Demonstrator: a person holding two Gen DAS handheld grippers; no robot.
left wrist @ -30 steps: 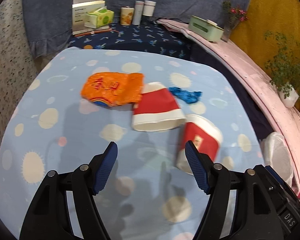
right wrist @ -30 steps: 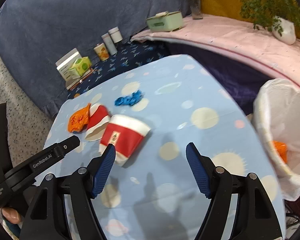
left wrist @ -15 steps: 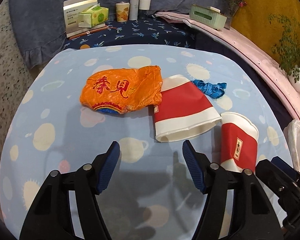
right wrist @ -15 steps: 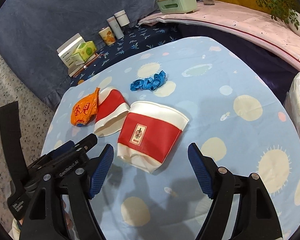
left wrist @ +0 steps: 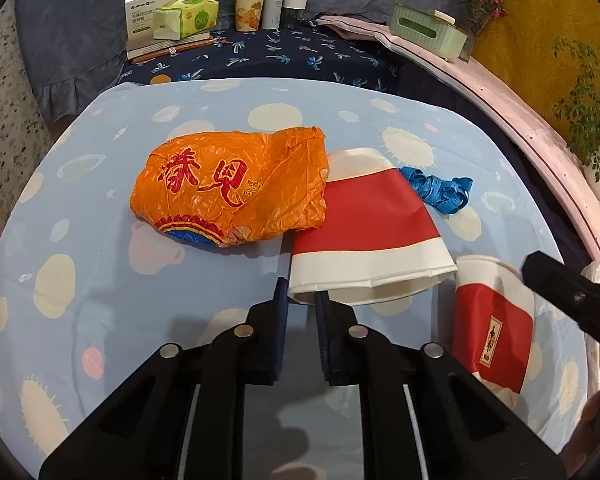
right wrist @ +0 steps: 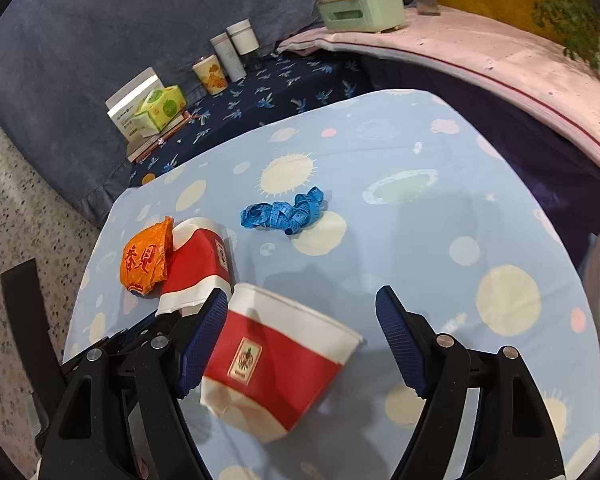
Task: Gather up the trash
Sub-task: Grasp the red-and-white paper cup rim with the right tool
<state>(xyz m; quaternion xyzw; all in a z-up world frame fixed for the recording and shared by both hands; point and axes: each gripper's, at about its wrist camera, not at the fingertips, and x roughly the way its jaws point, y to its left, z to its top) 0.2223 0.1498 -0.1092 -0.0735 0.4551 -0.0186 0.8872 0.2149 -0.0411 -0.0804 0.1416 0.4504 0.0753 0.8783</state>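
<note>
Where it gaped earlier, left tool [left wrist: 301, 304] now pinches flattened cup [left wrist: 366, 232], right tool [right wrist: 300, 340] spread.

Domestic interior, probably a living room. A table under a pale-blue patterned cloth [left wrist: 100, 264] stands before a blue-draped seat. Behind it lie a tissue pack [left wrist: 186, 18], a printed cup [left wrist: 249, 11], a green tissue box [left wrist: 428, 30], flowers [left wrist: 478, 4] and a potted plant [left wrist: 588, 108].

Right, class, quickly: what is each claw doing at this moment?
Left claw: closed on the rim of the flattened cup.
Right claw: open, straddling the other cup, holding nothing.
</note>
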